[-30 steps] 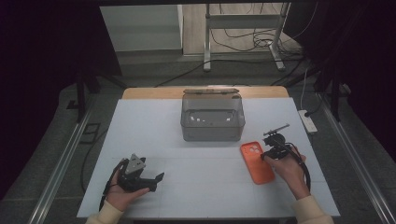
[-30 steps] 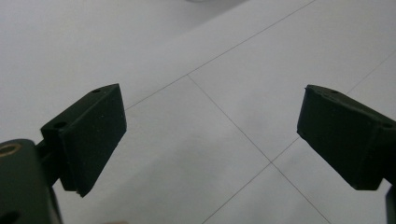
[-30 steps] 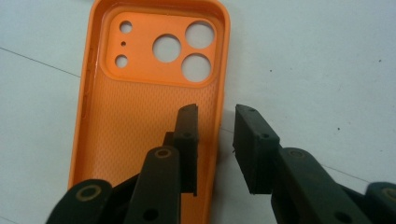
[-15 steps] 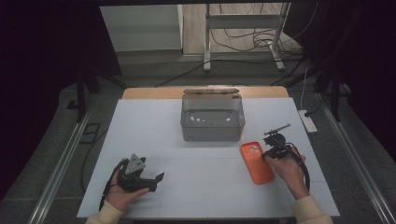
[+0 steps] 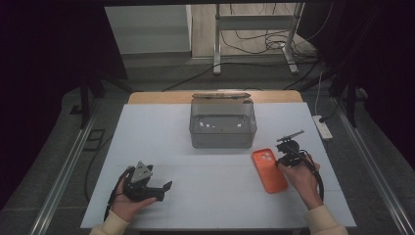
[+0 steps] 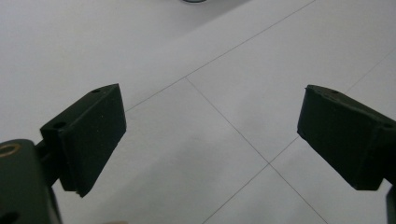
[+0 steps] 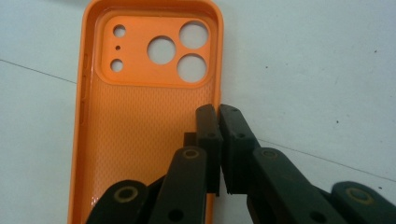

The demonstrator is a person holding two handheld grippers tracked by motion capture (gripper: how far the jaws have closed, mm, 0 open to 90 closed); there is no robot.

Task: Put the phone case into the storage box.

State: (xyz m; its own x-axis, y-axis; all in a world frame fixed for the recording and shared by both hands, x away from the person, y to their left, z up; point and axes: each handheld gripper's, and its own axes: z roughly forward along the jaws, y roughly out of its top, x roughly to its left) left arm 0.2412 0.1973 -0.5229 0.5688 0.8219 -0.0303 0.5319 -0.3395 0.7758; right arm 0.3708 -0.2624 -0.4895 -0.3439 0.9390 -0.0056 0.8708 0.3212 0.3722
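No text, label, brand, number or sign can be read in any view. The orange phone case [image 7: 144,116] lying on the white surface [image 5: 220,181] bears only camera cut-outs and a fine dotted texture inside, no lettering. The clear box [image 5: 222,123] near the surface's far edge carries no legible marking either.

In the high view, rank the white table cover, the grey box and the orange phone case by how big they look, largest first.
1. white table cover, by far the largest.
2. grey box, at the far middle.
3. orange phone case, smallest, with the right gripper clamped on its edge.
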